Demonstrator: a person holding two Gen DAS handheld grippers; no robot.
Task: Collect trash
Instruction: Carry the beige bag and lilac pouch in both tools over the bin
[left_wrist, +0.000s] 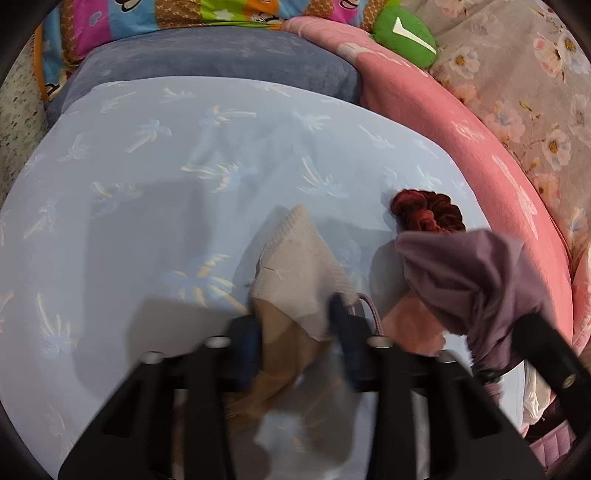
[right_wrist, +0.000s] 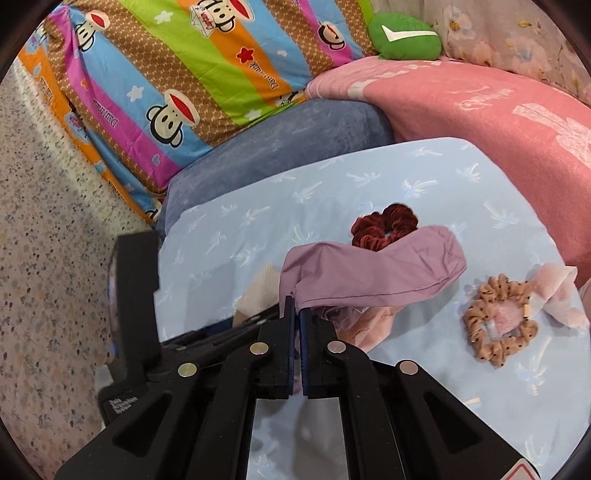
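A beige knit cloth lies on the light-blue palm-print sheet. My left gripper has a finger on each side of it, and the blurred pads appear to press on it. My right gripper is shut on the edge of a purple cloth pouch, which hangs lifted over the sheet. The same purple pouch shows at the right of the left wrist view, its cord beside my left finger. A pale pink cloth lies partly hidden under the pouch.
A dark red scrunchie and a tan dotted scrunchie lie on the sheet, with a thin pink cloth at the right. Grey-blue cushion, pink blanket, striped cartoon pillow and green plush ring the far side.
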